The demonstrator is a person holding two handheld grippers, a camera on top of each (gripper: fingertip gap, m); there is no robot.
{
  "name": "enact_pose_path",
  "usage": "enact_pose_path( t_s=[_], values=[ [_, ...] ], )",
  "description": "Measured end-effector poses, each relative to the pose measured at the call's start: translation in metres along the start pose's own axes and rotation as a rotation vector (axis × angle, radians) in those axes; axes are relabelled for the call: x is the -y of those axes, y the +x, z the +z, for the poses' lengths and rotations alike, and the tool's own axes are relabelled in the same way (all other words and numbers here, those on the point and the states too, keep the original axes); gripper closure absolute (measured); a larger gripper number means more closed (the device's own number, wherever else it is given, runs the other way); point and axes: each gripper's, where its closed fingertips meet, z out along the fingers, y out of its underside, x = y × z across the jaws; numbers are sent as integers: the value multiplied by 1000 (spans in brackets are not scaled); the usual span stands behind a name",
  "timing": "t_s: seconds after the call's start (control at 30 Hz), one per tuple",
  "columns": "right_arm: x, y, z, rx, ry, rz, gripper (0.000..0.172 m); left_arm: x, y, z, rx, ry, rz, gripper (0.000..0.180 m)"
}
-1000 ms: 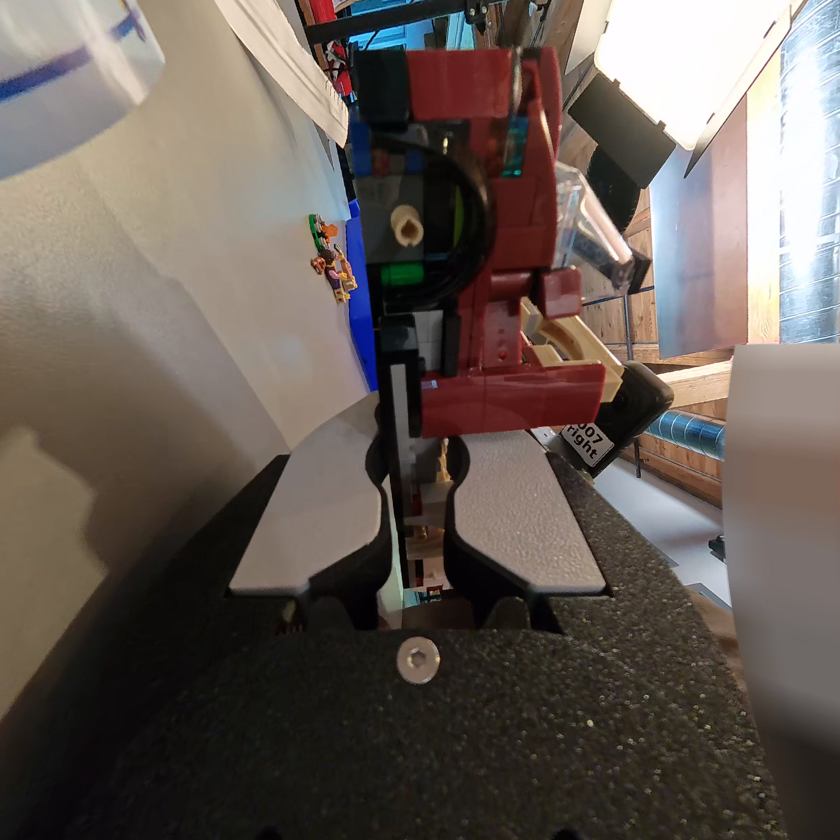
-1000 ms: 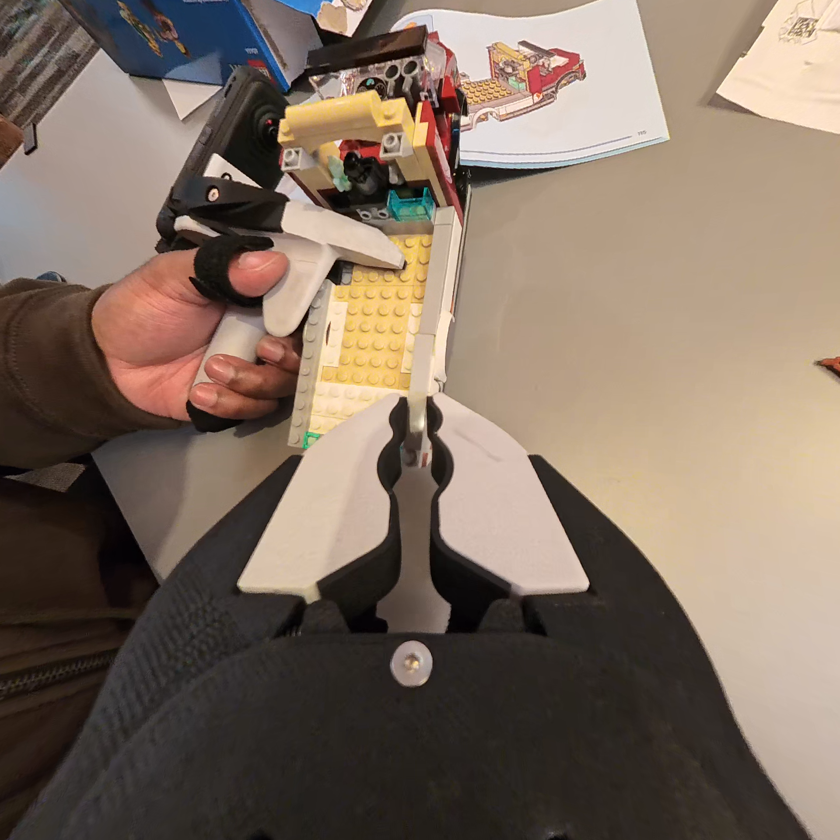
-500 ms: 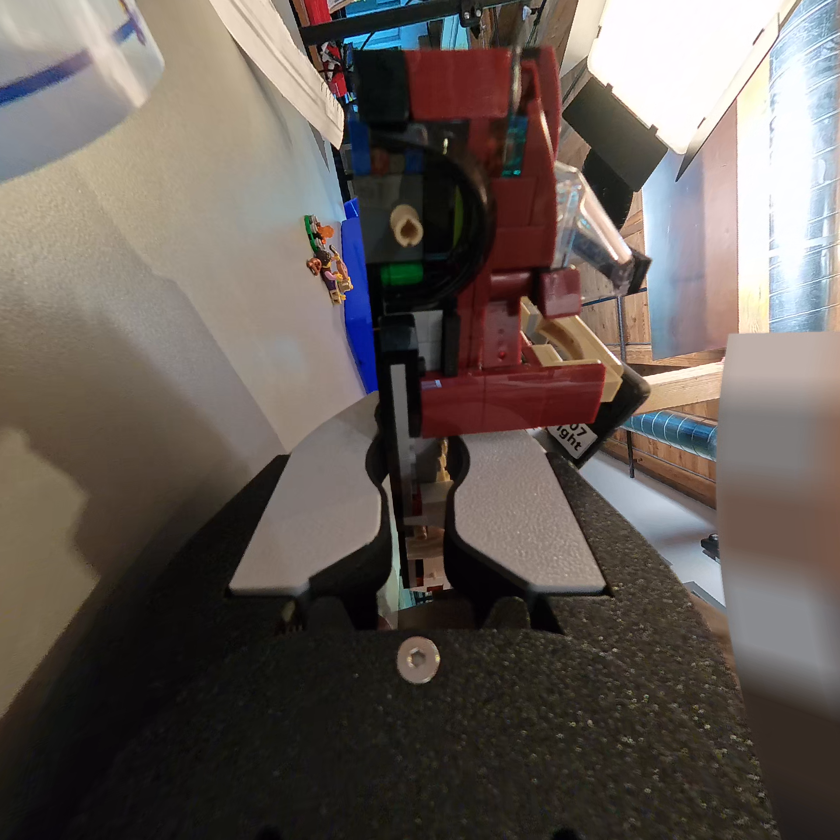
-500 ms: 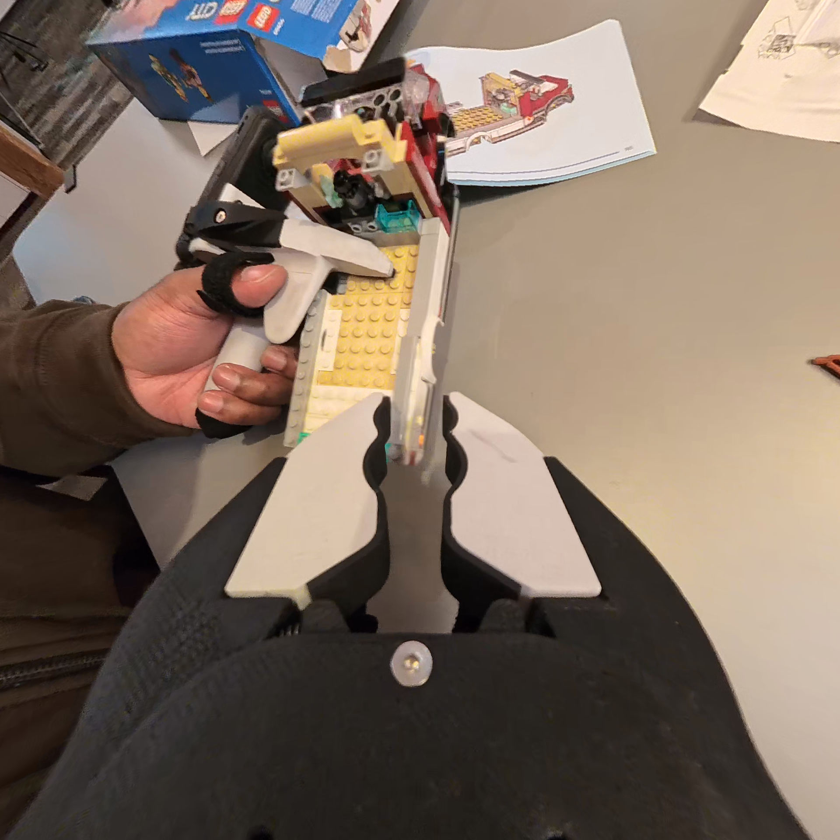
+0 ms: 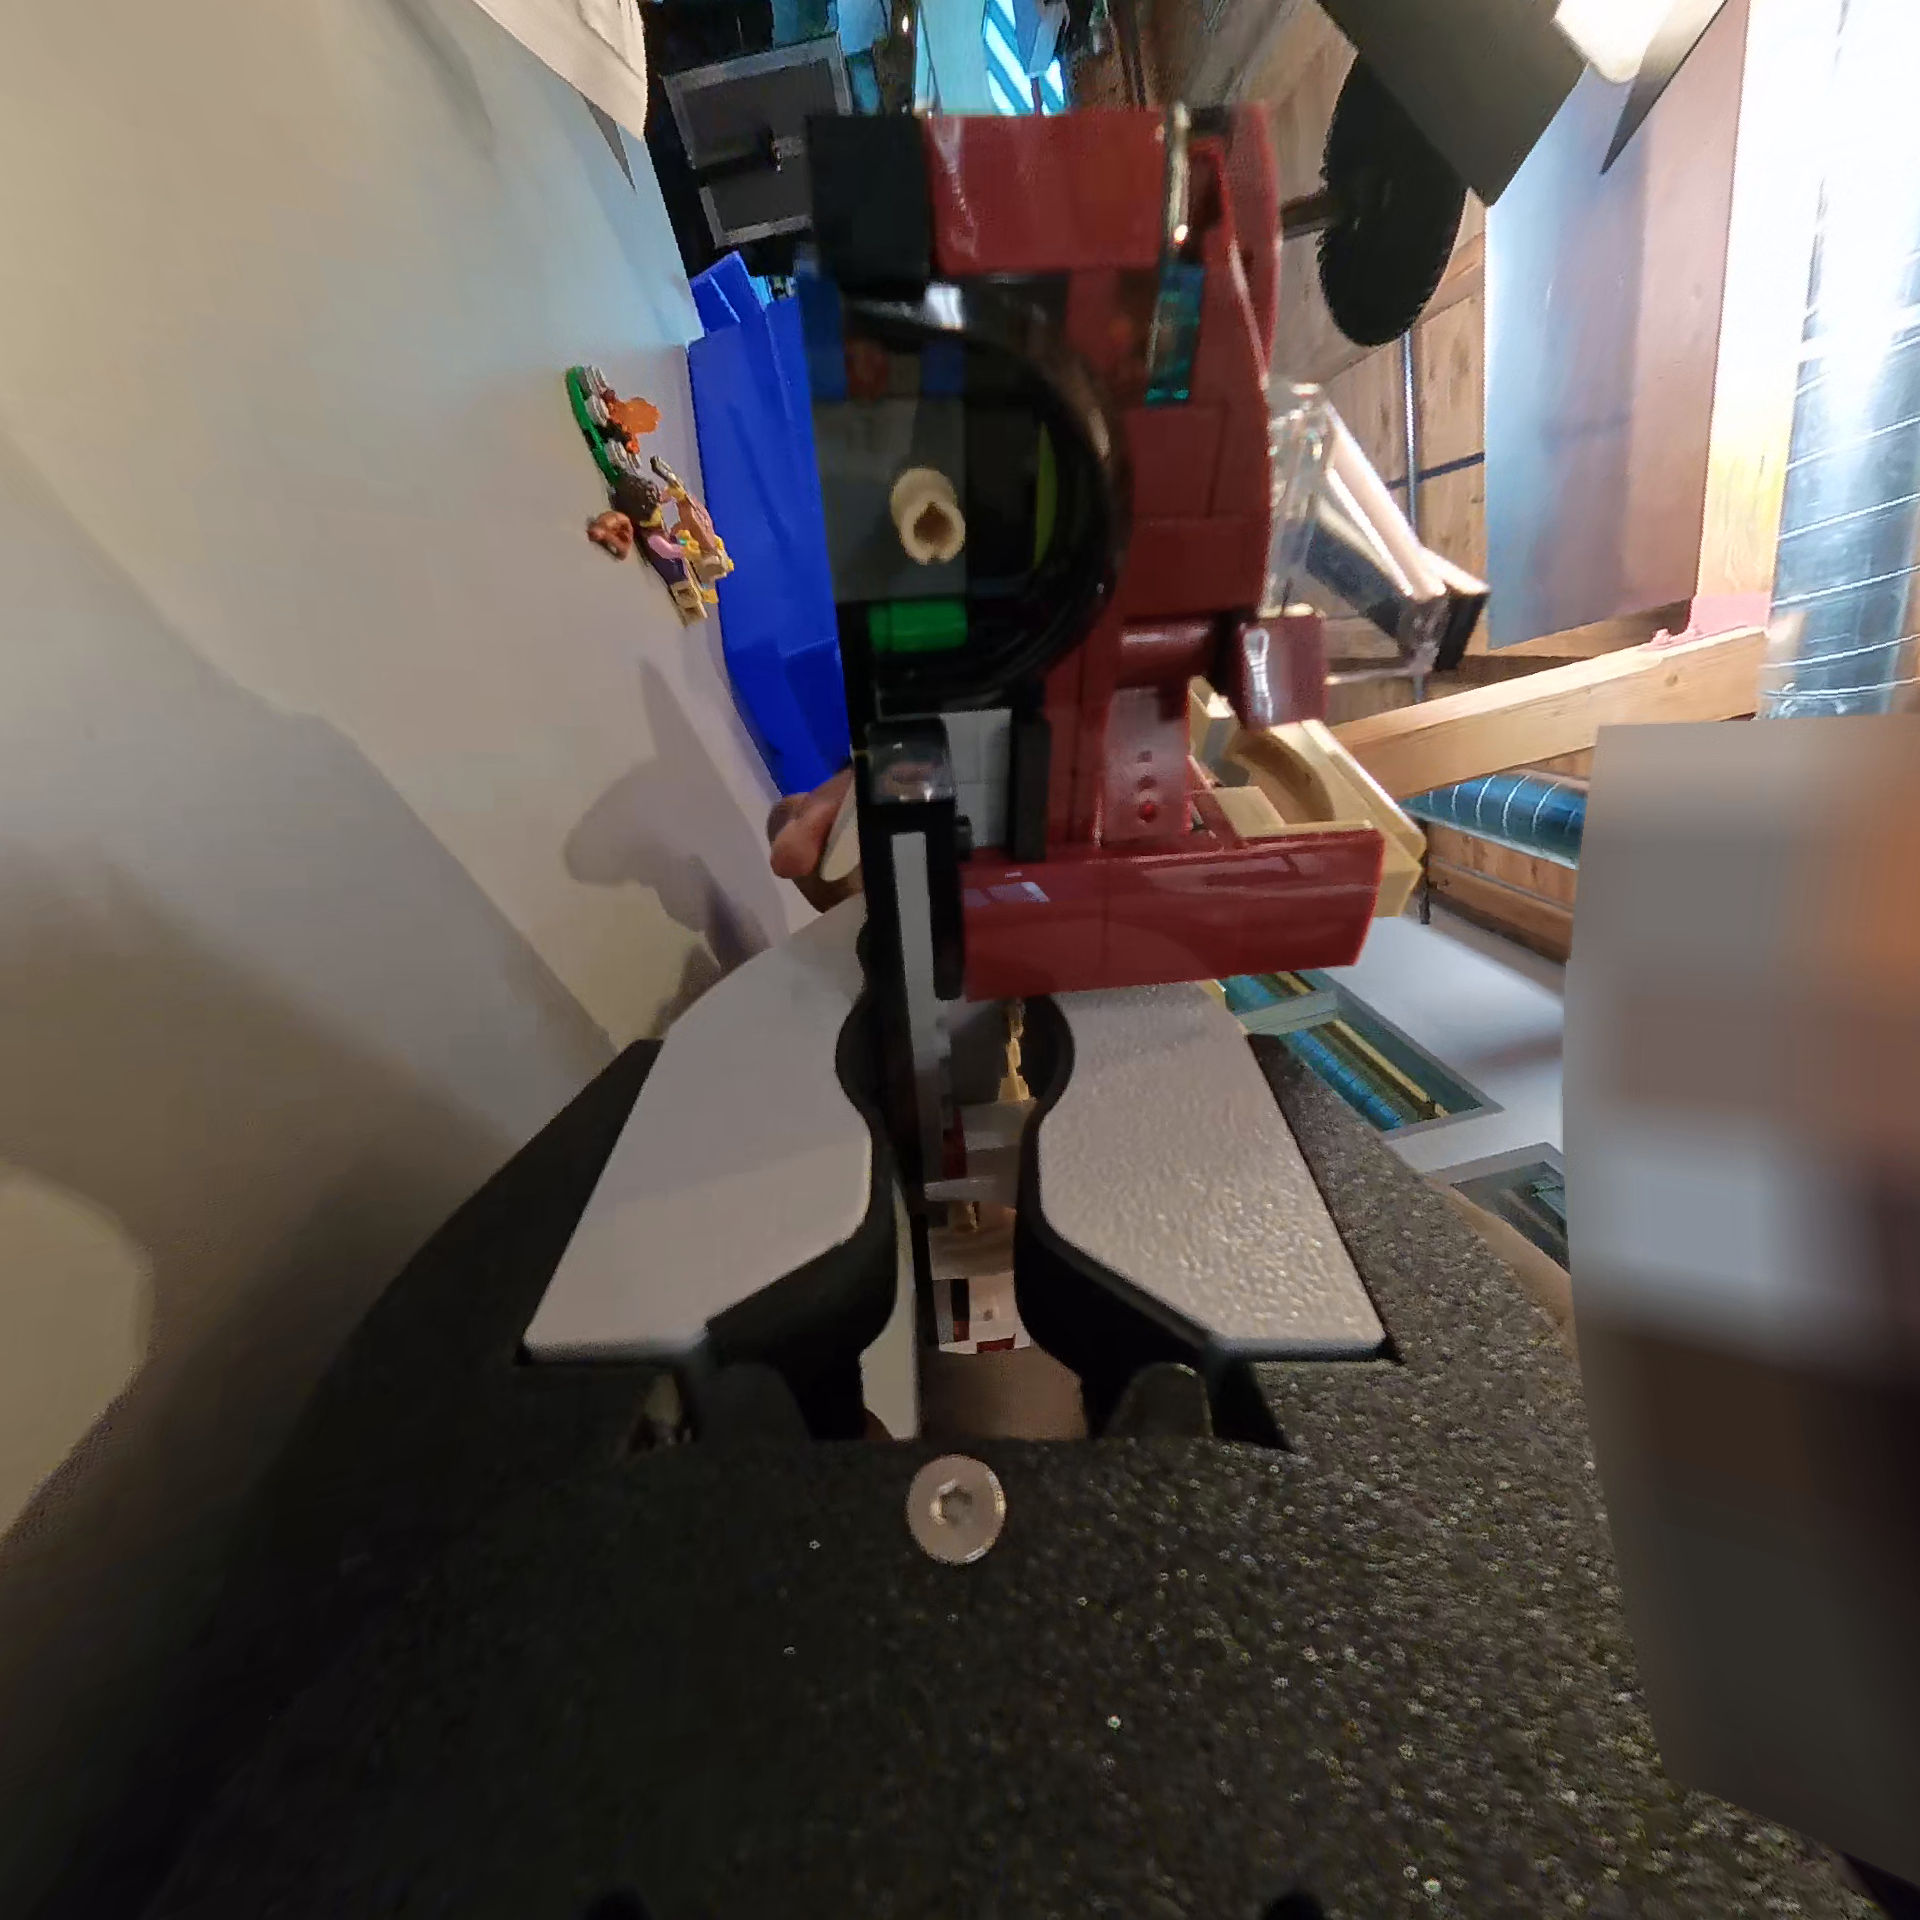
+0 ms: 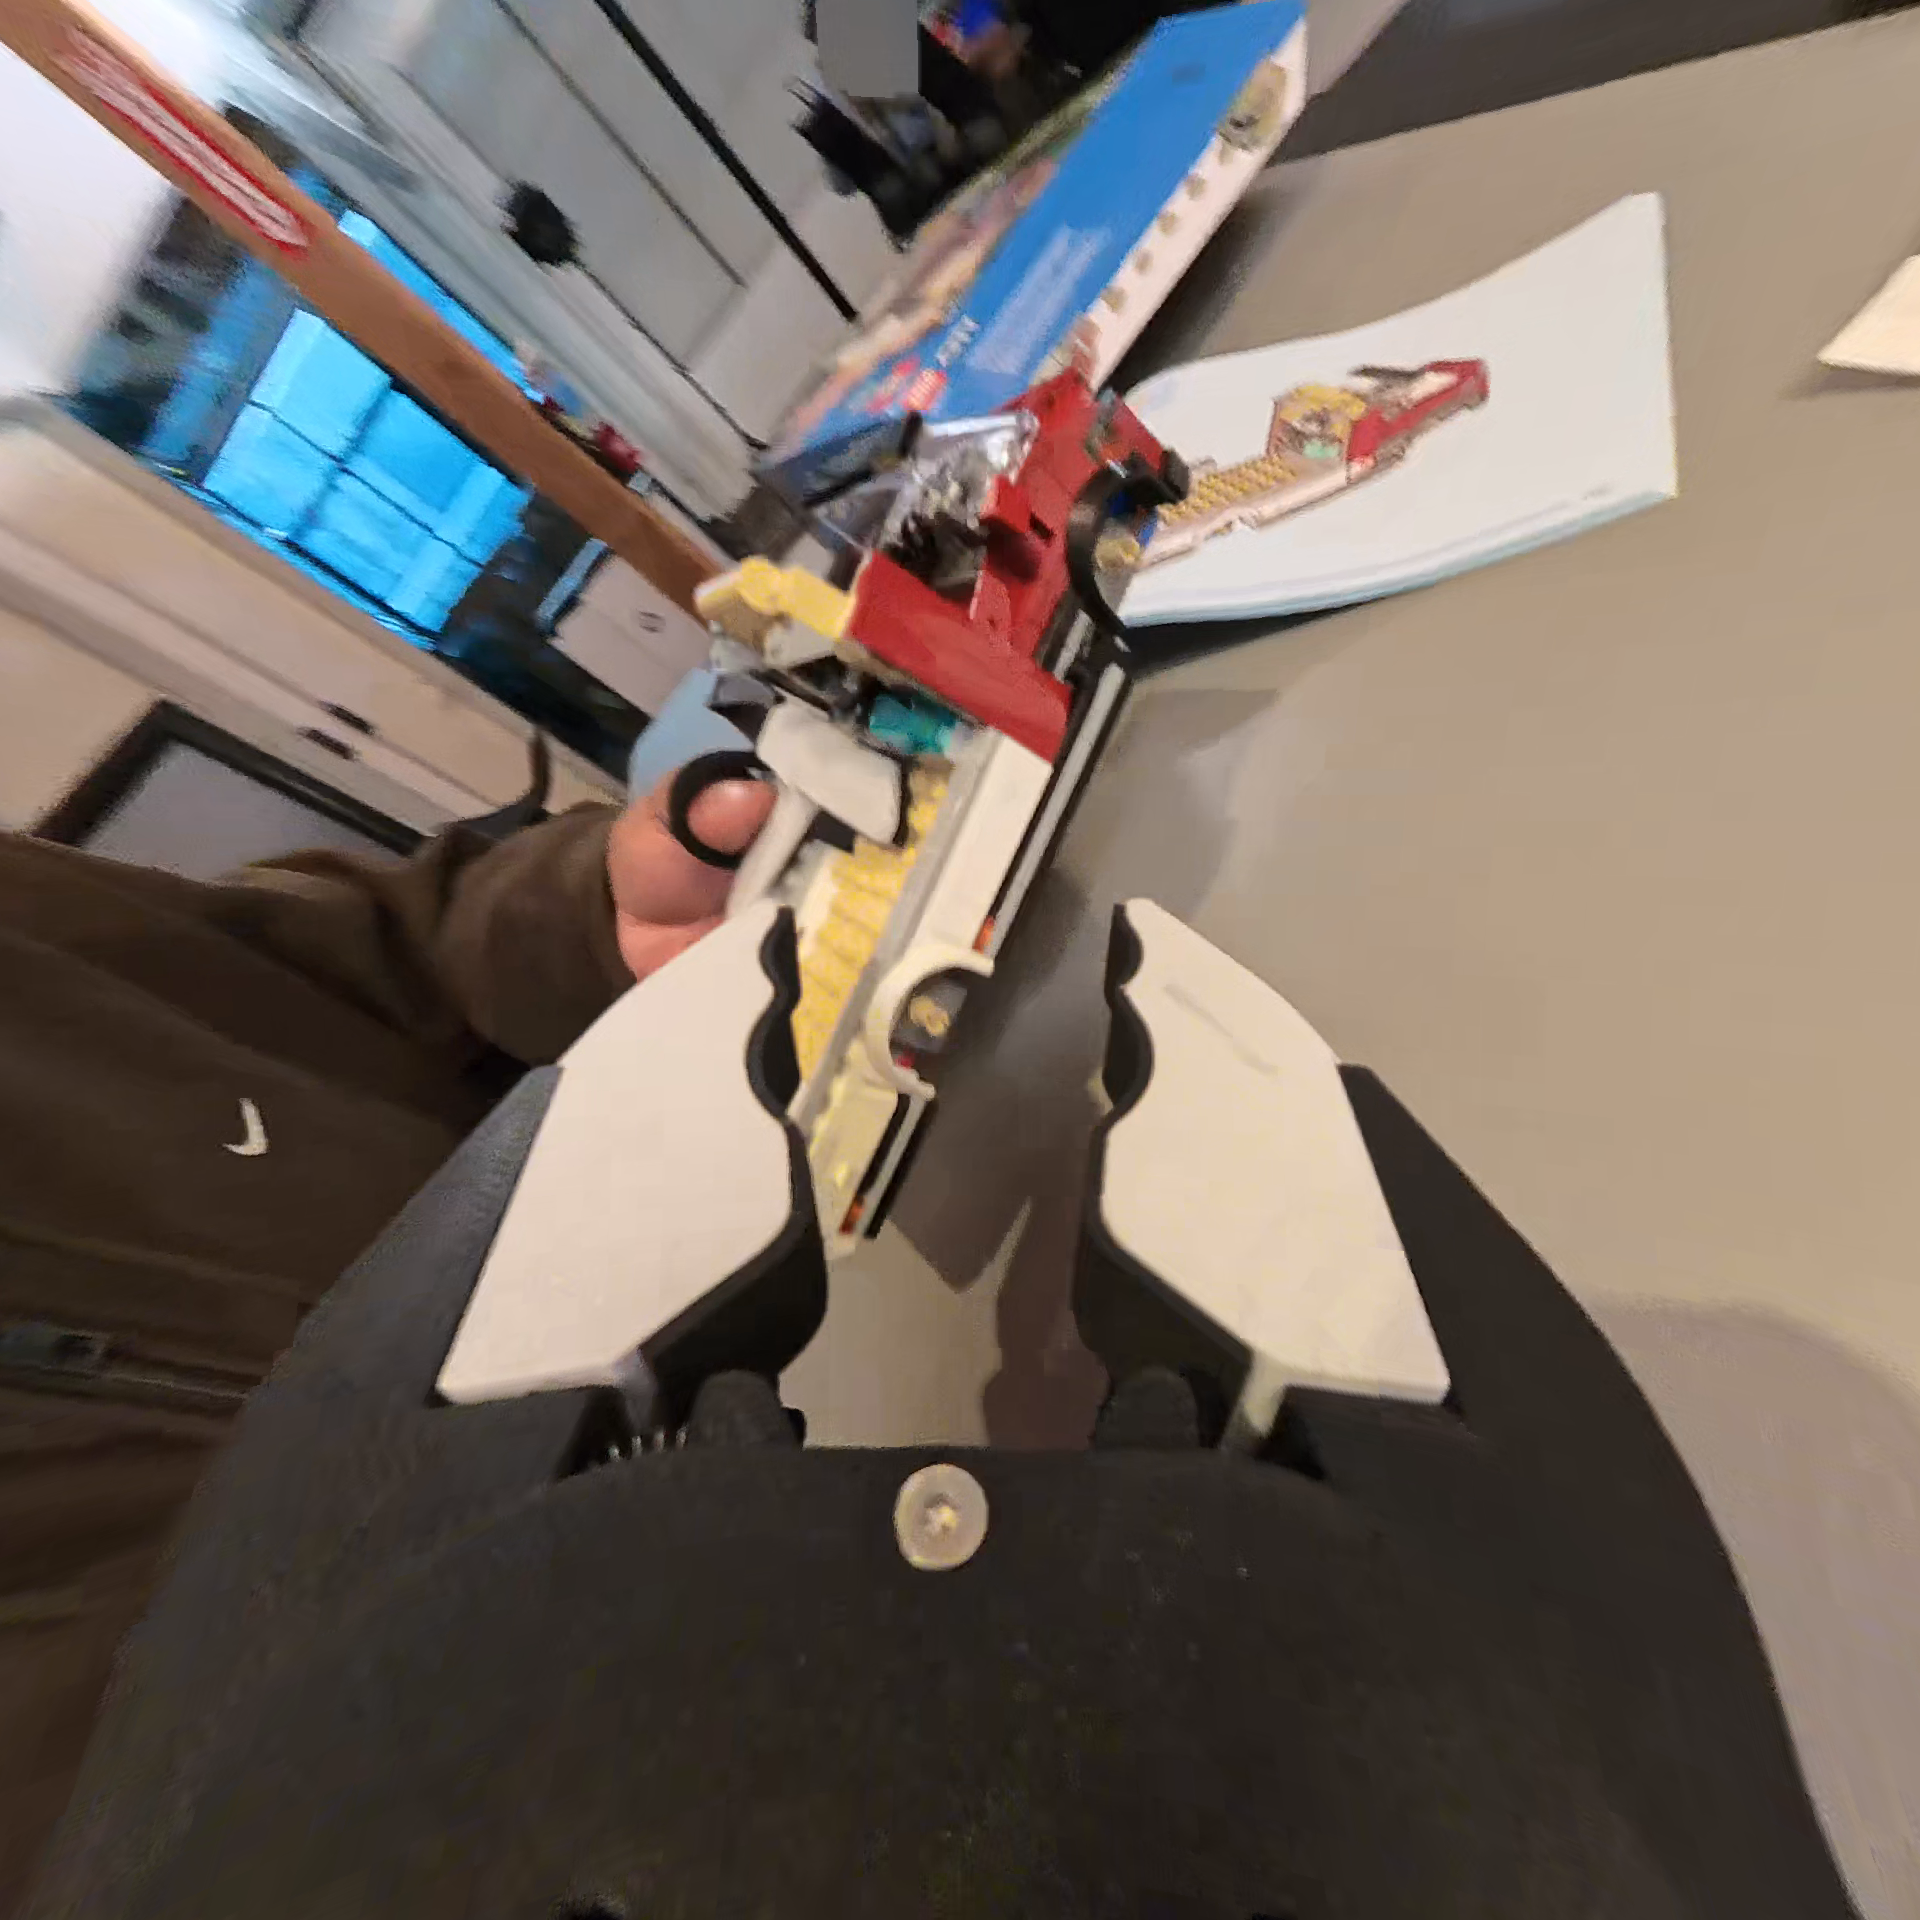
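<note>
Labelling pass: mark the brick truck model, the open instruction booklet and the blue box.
brick truck model (image 5: 1164, 914): left wrist view, dark red side panel.
instruction booklet (image 6: 1507, 343): right wrist view, open page.
blue box (image 6: 1081, 249): right wrist view, side face.

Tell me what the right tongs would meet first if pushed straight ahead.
Probably the white rear end of the toy brick car, which already sits between the open right tongs near the left finger; depth is unclear.

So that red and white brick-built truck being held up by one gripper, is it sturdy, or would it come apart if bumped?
Probably stiff but fragile: the brick truck is many small snapped-together pieces, so a knock could pop some off. It looks long, and the left gripper clamps just its thin edge, so it may twist. Glossy red panels suggest slippery surfaces.
</note>
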Motion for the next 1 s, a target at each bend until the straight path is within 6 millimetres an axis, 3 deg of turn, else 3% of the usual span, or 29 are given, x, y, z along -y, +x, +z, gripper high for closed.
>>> enact_pose_path(
  t_s=[0.1,0.27,0.53,1.0],
  values=[
    [11,14,-1,65,25,31,114,9,-6,12,15,-18,16,160],
    [8,26,-13,36,42,14,118,19,-7,19,-14,-20,10,160],
    [-13,5,-3,147,-20,32,114,21,-5,3,-16,18,27,160],
    [-19,3,1,152,-66,48,111,14,-4,4,10,11,68,160]
  ],
)
